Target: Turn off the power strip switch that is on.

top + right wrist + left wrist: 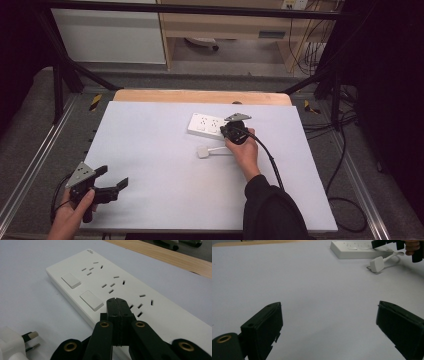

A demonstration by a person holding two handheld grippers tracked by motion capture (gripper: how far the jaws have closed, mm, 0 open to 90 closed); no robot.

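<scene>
Two tools, one power strip: closed tip over the sockets

Two hand-held tools appear above a pale grey worktop [165, 165]. The right tool [117, 301], gripped in the person's right hand [245, 152], sits over the near end of a white power strip [105, 287], which lies toward the far right of the worktop, close to its wooden back edge [200, 96]. In the right gripper view its two black jaws are pressed flat together with nothing between them, and the joined tip stands over the strip's top face, just beside the second rocker switch [91, 300] and next to the nearest group of socket slots [140, 306]. Whether the tip actually touches the plastic cannot be told. A first rocker switch [71, 280] lies farther along the strip.

A white plug [202, 152] with its thin white cord [220, 149] lies on the worktop just in front of the strip, apart from it; its metal pins [31, 340] show at the lower left of the right gripper view.

The left tool [112, 182], held in the left hand [70, 217], is at the near left corner of the worktop, well apart from the strip. Its jaws stand wide apart and empty, with bare worktop between them in the left gripper view.
</scene>
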